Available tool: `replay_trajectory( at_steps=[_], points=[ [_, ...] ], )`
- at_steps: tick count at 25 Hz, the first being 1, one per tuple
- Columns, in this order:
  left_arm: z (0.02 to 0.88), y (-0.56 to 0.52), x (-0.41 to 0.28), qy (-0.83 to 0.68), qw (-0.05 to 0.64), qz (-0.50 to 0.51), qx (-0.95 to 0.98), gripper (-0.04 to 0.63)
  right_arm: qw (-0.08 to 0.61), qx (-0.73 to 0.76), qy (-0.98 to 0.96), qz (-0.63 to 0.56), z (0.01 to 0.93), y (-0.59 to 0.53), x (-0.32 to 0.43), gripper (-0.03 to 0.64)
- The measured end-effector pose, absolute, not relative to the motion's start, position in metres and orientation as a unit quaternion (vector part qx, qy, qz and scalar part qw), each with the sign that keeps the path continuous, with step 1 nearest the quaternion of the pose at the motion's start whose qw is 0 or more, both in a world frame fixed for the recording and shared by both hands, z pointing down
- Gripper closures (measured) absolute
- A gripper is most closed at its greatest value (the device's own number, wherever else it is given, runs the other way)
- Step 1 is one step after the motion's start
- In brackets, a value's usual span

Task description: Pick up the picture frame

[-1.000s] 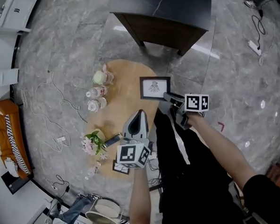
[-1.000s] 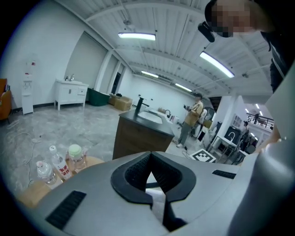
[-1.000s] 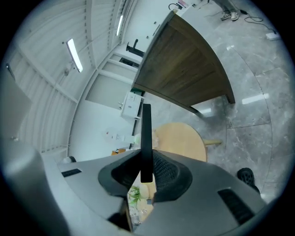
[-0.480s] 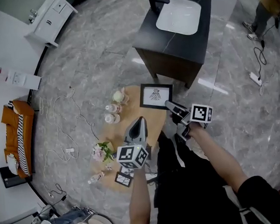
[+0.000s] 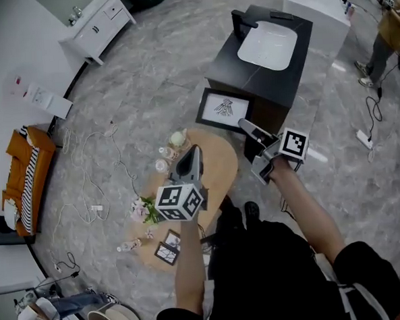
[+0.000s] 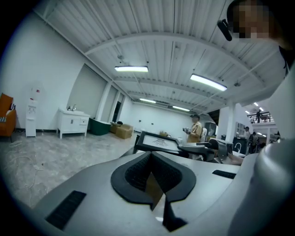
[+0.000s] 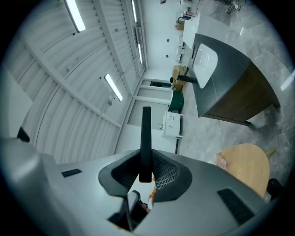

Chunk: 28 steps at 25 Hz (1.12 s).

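Note:
The picture frame (image 5: 224,109), black-edged with a white sheet and a small dark drawing, hangs in the air above the round wooden table (image 5: 217,168). My right gripper (image 5: 247,128) is shut on its lower right edge. In the right gripper view the frame (image 7: 146,129) stands edge-on as a thin black bar between the pads (image 7: 159,168). My left gripper (image 5: 192,155) is shut with nothing in it and hovers over the table's left half. From the left gripper view its jaws meet at a point (image 6: 150,153), and the frame (image 6: 156,142) shows beyond them.
A black cabinet (image 5: 283,83) with a white basin stands just behind the frame. On the table are bottles (image 5: 166,166), flowers (image 5: 141,210) and small picture cards (image 5: 168,252). Cables (image 5: 98,155) trail over the floor at left, near an orange sofa (image 5: 22,180).
Both grippers have risen. The frame has gone up with the right gripper, from low over the table's far edge to well above it. The head camera has also risen.

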<state>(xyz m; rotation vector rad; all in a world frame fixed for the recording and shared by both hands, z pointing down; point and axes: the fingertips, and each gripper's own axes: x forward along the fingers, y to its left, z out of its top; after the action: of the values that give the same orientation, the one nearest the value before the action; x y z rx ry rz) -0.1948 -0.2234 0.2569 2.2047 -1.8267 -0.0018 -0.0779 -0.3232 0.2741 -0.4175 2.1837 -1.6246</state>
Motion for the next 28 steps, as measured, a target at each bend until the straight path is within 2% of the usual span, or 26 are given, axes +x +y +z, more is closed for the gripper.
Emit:
replay_trajectory(
  at_steps=[8, 28],
  points=[
    [0.225, -0.209, -0.197, -0.637, 0.114, -0.015, 0.762, 0.583, 0.209, -0.132, 0.788, -0.563, 0.226, -0.309, -0.080, 0.543],
    [0.222, -0.206, -0.197, -0.644, 0.111, -0.006, 0.757, 0.583, 0.220, -0.115, 0.791, -0.559, 0.211, -0.301, -0.079, 0.543]
  ],
)
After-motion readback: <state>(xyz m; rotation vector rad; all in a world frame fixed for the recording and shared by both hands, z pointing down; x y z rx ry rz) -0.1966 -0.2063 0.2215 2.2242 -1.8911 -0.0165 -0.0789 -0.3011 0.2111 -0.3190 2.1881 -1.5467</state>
